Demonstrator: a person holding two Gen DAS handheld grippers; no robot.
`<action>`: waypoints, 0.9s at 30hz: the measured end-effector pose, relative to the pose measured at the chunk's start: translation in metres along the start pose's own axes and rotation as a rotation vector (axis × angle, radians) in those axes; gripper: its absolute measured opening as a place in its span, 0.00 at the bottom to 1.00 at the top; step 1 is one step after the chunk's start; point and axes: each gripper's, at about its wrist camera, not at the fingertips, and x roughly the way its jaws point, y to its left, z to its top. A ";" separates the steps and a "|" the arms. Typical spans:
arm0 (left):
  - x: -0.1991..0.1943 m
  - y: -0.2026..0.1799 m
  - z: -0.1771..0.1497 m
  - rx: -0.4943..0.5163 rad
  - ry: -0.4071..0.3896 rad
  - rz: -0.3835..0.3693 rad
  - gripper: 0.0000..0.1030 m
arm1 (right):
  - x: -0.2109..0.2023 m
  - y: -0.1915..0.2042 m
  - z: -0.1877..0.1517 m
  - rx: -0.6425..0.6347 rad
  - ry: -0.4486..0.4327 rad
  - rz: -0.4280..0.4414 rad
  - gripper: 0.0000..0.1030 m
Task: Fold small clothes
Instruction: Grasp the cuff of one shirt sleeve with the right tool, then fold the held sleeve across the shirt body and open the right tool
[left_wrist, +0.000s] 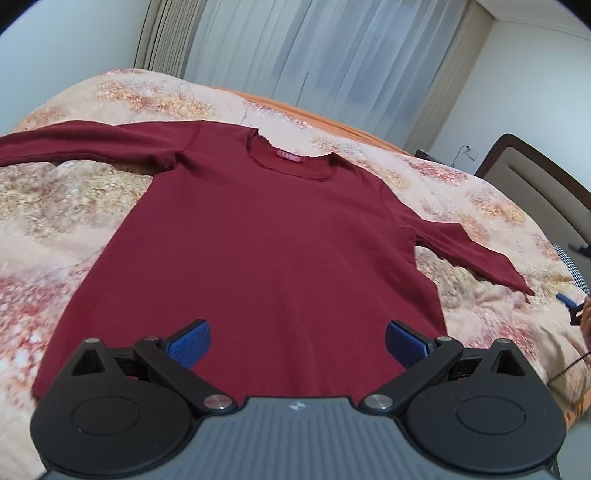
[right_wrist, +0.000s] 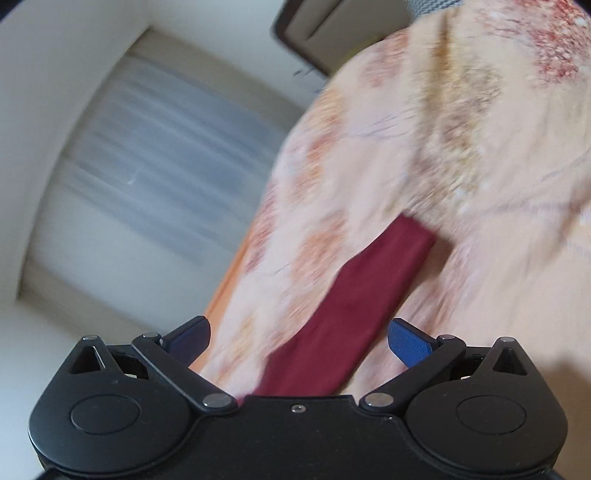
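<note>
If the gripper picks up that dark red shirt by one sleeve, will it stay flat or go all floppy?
Probably floppy. The dark red shirt lies limp, following the bumps of the floral bedspread, so it would likely droop and hang. It looks thin, so probably light. Its sleeve should bunch easily between the right gripper fingers.

I see a bed (left_wrist: 424, 192) under a peach floral quilt (left_wrist: 74, 206); a dark red long-sleeved top (left_wrist: 258, 240) lies flat on it, sleeves spread.
</note>
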 end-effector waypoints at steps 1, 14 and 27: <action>0.006 0.000 0.003 -0.002 -0.001 0.005 1.00 | 0.011 -0.005 0.005 -0.003 -0.011 -0.016 0.99; 0.054 0.002 0.025 -0.029 0.038 0.028 1.00 | 0.093 -0.053 0.007 0.043 0.025 -0.085 0.62; 0.083 0.008 0.038 -0.049 0.055 0.011 1.00 | 0.093 0.002 0.003 -0.212 -0.055 -0.047 0.06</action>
